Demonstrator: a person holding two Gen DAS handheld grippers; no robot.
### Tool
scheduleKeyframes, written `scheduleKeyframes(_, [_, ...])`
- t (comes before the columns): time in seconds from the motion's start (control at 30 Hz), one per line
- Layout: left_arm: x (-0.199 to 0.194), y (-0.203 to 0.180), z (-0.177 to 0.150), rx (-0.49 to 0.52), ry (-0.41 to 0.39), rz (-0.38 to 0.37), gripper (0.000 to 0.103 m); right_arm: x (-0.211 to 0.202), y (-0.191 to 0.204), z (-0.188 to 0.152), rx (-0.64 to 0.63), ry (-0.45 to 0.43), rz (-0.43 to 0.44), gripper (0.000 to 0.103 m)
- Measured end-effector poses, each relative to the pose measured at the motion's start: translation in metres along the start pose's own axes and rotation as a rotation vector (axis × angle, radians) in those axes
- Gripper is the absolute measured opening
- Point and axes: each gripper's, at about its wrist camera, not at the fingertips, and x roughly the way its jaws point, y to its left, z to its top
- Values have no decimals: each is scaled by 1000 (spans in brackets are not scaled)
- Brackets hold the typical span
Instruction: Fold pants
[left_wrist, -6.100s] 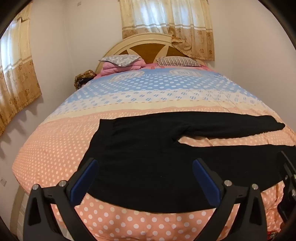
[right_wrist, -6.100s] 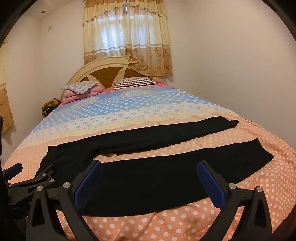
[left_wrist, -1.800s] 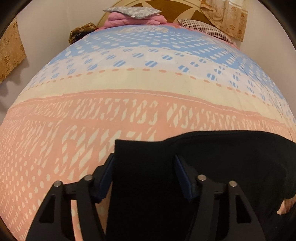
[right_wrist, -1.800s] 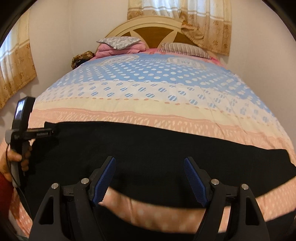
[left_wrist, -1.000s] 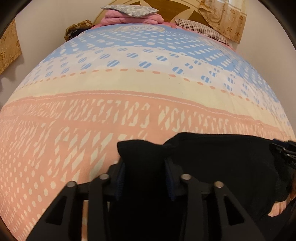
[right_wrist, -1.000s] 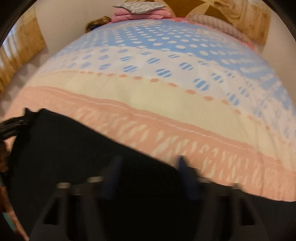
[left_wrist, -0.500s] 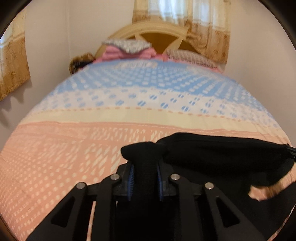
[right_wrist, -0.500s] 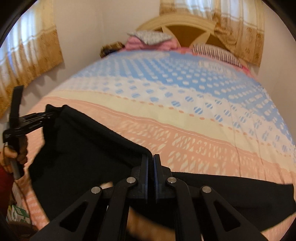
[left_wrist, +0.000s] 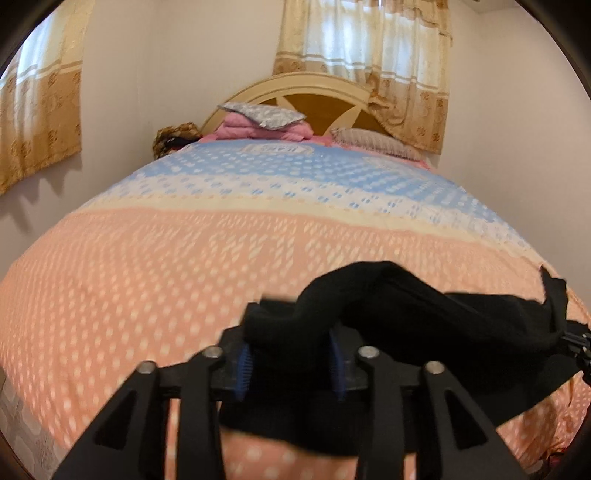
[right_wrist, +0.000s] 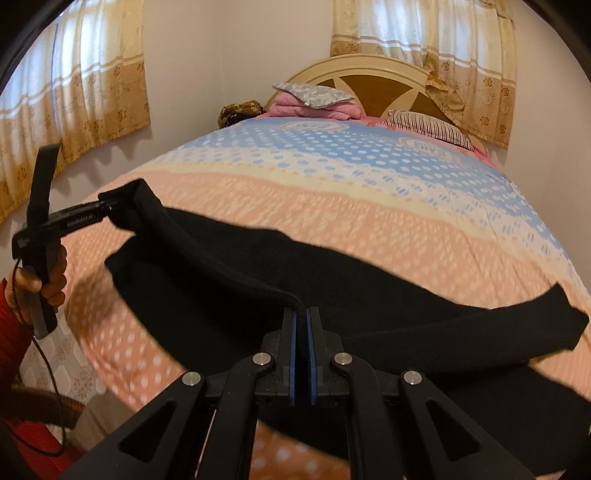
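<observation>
The black pants (right_wrist: 351, 295) lie across the near end of the bed, and their upper edge is lifted off the cover as a taut band between both grippers. My right gripper (right_wrist: 302, 325) is shut on that edge. In the left wrist view my left gripper (left_wrist: 290, 354) has a thick bunch of the pants (left_wrist: 424, 317) between its blue pads. Its jaws are opening, but the cloth still fills the gap. From the right wrist view, the left gripper (right_wrist: 107, 206) holds the waistband corner up at the left. The right gripper's tip (left_wrist: 576, 339) shows at the left wrist view's right edge.
The bed cover (left_wrist: 147, 277) is pink with dots near me, and cream and blue farther off. Pillows and folded pink bedding (right_wrist: 314, 99) lie at the headboard. A hand (right_wrist: 51, 273) in a red sleeve holds the left gripper beside the bed's left edge. Curtained windows (right_wrist: 74, 92) hang on the walls.
Both grippers closed on the pants' far edge and pulled it up and back toward me, so more of the room shows. The left jaws now stand wider than half a second ago.
</observation>
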Motion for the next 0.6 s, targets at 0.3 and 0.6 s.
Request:
scheduleKeyframes(0.3, [-9, 31, -41, 60, 125, 72, 85, 19, 29, -53, -138, 90, -87, 5])
scheduleKeyframes(0.6, [-25, 53, -39, 83, 104, 183, 95, 16, 25, -55, -118, 125, -68, 11])
